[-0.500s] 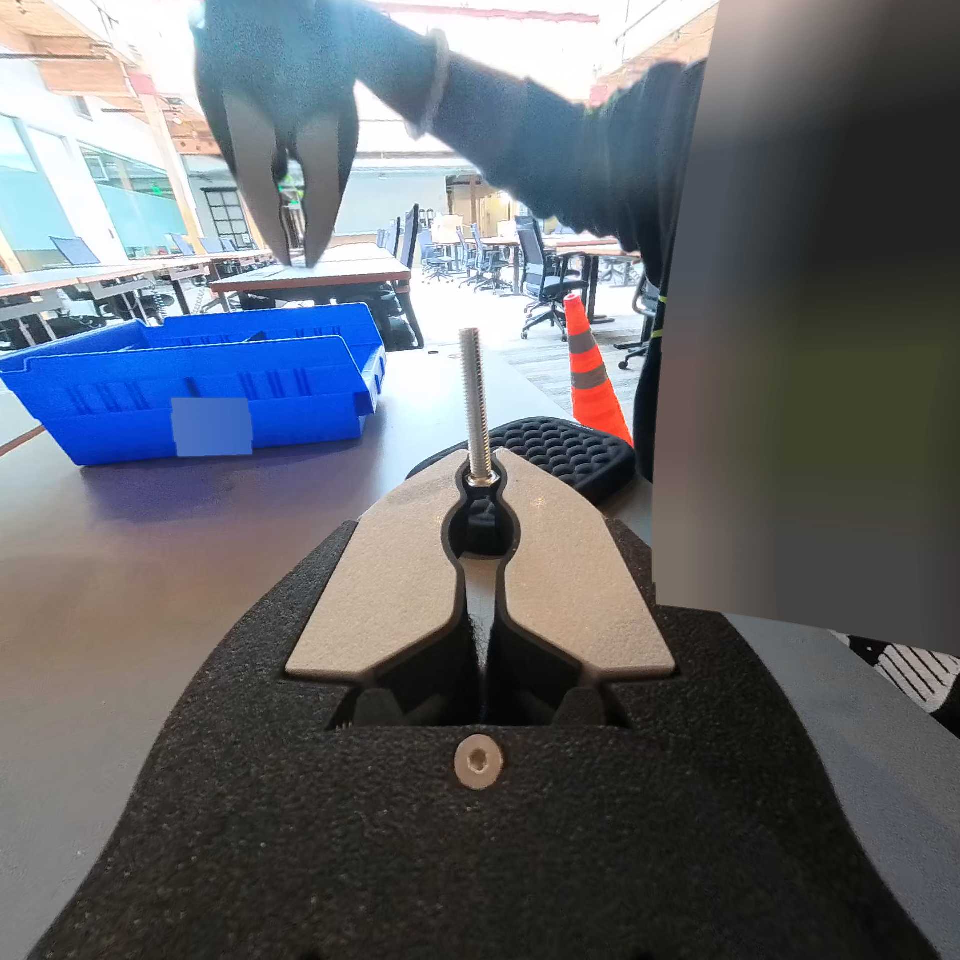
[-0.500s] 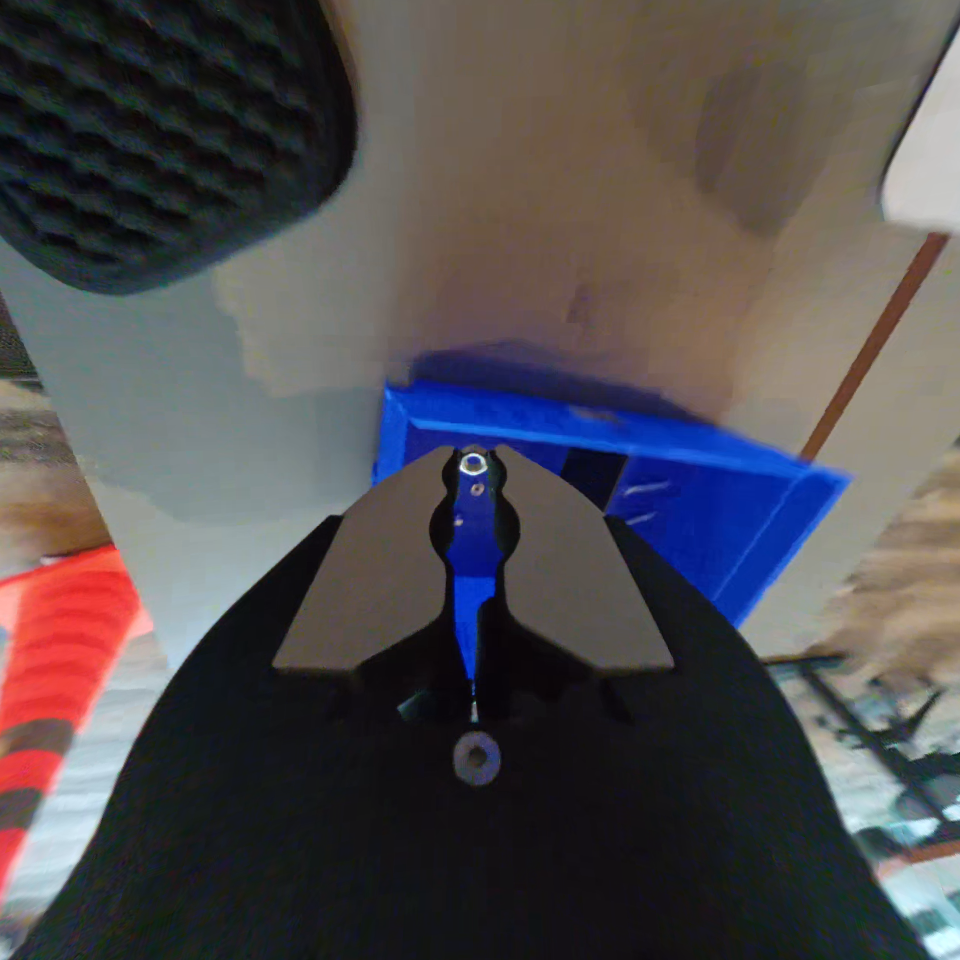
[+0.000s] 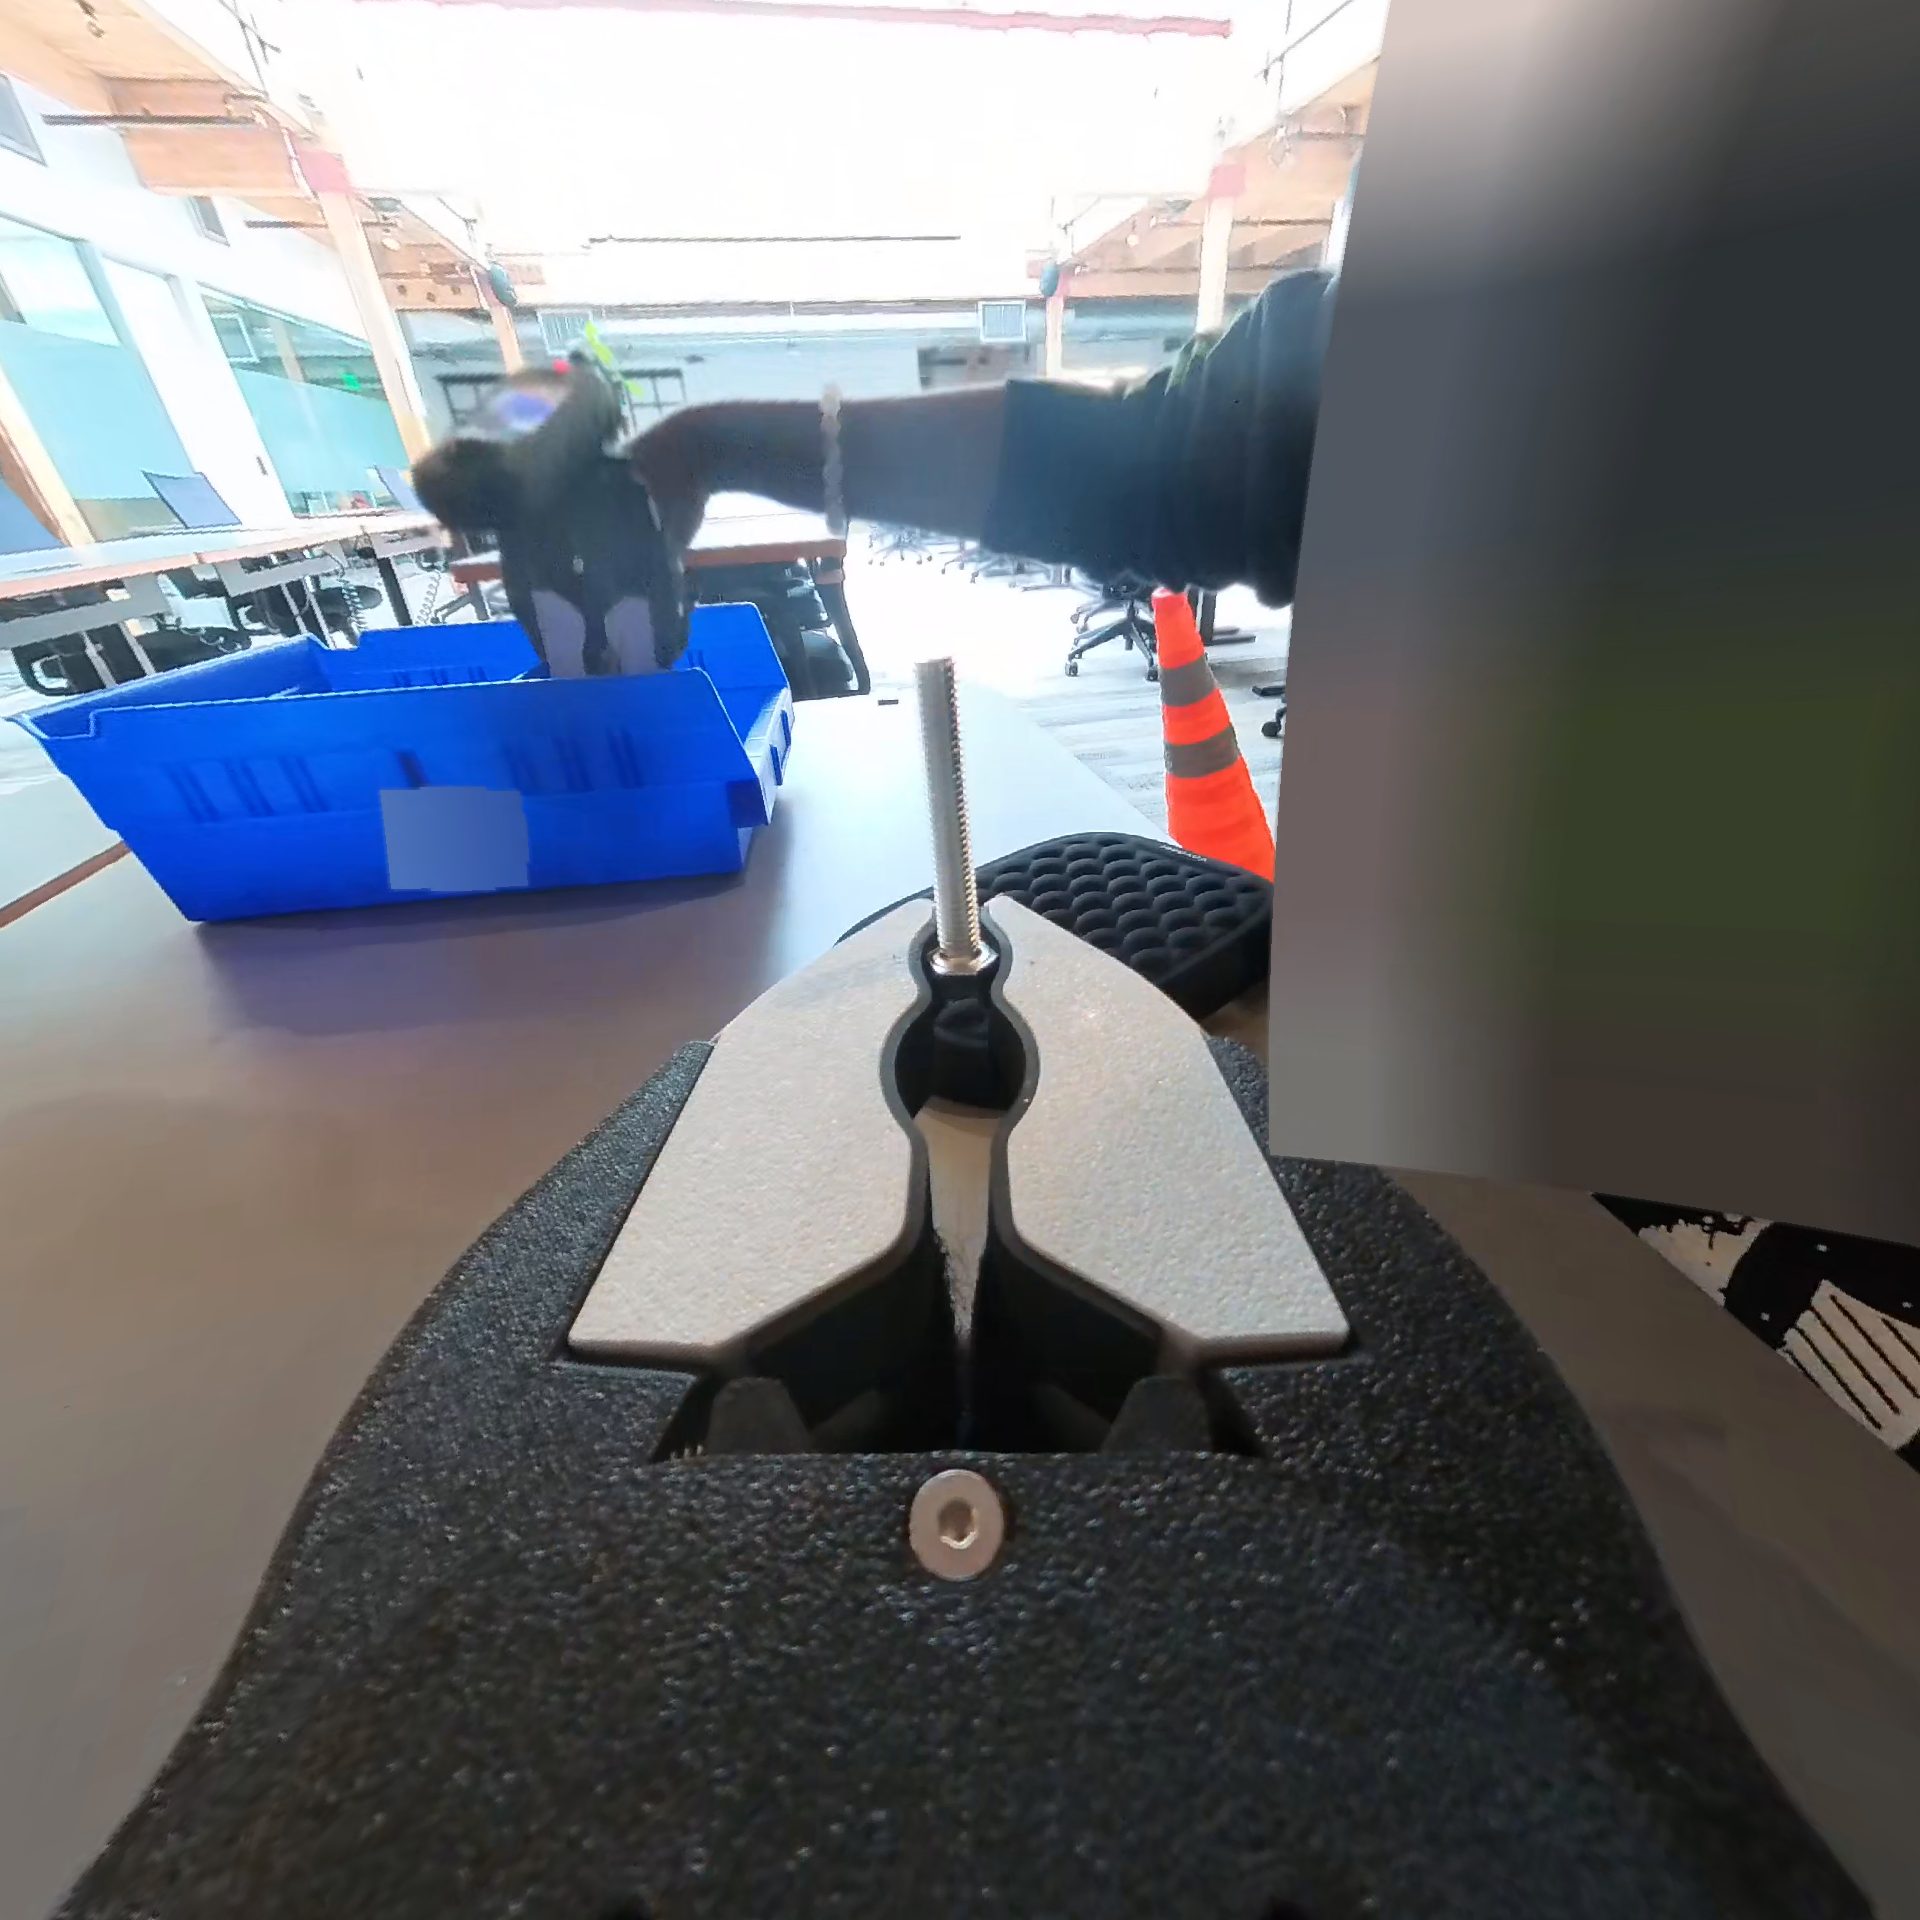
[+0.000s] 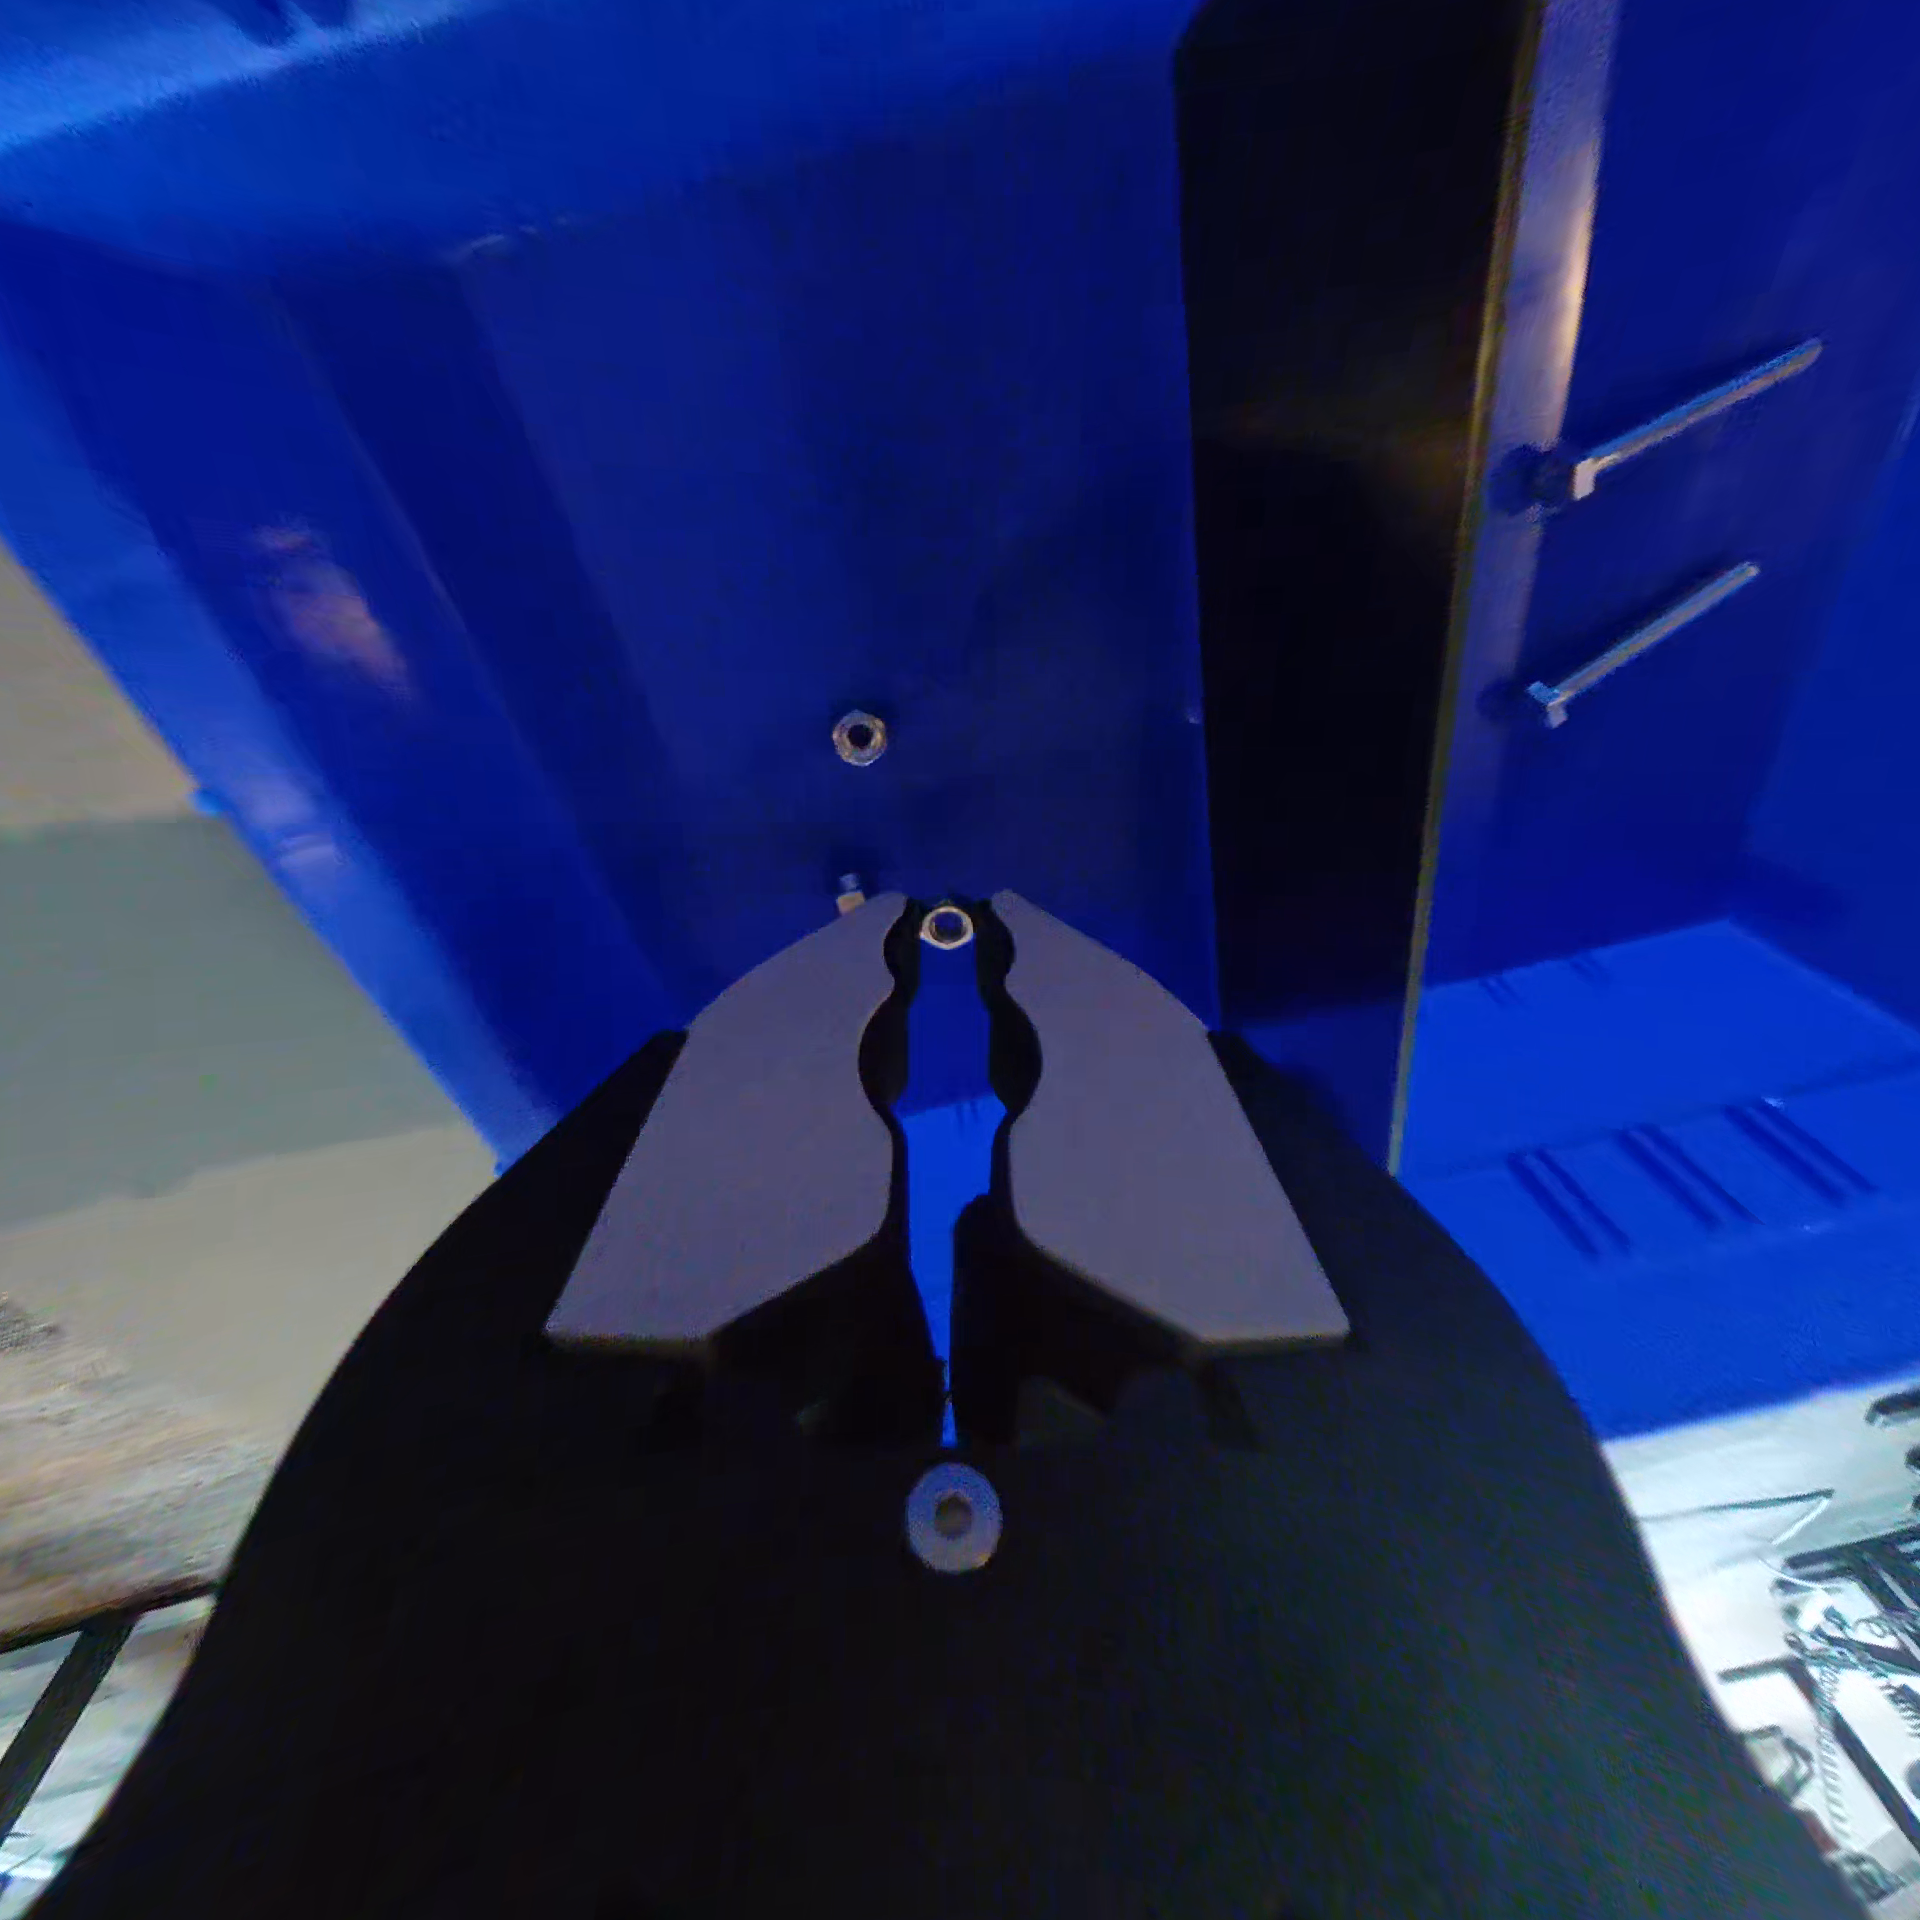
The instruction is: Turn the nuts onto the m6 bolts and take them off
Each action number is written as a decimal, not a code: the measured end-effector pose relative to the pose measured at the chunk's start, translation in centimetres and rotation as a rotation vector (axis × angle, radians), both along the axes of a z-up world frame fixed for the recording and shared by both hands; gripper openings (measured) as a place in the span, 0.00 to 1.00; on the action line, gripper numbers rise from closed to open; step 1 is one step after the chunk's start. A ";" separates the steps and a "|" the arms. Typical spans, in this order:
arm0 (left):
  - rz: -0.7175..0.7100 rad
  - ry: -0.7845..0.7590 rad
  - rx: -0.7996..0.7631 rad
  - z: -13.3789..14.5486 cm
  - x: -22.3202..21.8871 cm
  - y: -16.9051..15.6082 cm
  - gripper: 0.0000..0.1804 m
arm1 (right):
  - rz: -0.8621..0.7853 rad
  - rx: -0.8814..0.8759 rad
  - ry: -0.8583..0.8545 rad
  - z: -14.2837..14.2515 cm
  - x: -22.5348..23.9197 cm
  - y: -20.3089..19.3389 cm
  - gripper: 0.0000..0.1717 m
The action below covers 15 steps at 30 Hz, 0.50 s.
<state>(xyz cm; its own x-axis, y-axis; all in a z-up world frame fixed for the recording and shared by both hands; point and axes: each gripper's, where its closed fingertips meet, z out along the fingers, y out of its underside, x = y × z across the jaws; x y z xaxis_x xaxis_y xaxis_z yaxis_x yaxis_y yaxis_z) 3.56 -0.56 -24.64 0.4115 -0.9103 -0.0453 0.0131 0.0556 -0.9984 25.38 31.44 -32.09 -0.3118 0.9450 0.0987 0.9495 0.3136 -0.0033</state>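
Left hand-held gripper (image 3: 961,940) clamped on the hex head of a silver m6 bolt (image 3: 948,800), threaded shank standing upright and bare above the fingertips, low over the grey bench (image 3: 312,1091), with a black honeycomb pad (image 3: 1132,914) just behind. Farther left and beyond, on that bench, a blue bin (image 3: 416,790), with the right hand-held gripper (image 4: 948,925) dipped into it, fingers pointing down at the floor of the bin. Between its fingertips a small silver hex nut (image 4: 947,924), bore facing the camera, pads pressed on opposite flats. Loose in the same compartment, a second nut (image 4: 858,738) just ahead; past a black divider (image 4: 1340,520), two spare bolts (image 4: 1662,426) lying flat. Likely crux: nut bore and bolt axis well apart now, needing alignment above the upright tip
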 end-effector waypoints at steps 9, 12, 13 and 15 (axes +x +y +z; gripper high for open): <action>-0.005 0.003 -0.003 -0.1 0.1 0.0 0.02 | -0.027 -0.013 0.055 -2.4 -1.0 0.6 0.05; -0.003 0.003 -0.004 -0.1 0.0 0.0 0.02 | -0.031 -0.029 0.053 -2.6 -1.0 0.5 0.05; -0.002 0.001 -0.006 0.0 0.0 0.0 0.02 | -0.035 -0.037 0.047 -2.7 -1.0 0.5 0.05; -0.003 -0.006 -0.011 0.0 0.0 0.1 0.02 | -0.041 -0.054 0.037 -2.9 -0.9 0.3 0.05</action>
<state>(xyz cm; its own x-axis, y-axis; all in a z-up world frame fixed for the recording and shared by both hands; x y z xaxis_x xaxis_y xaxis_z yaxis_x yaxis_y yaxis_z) 3.52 -0.51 -24.63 0.4087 -0.9121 -0.0329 0.0191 0.0446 -0.9988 24.48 31.71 -35.00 -0.2695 0.9613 0.0578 0.9606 0.2726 -0.0550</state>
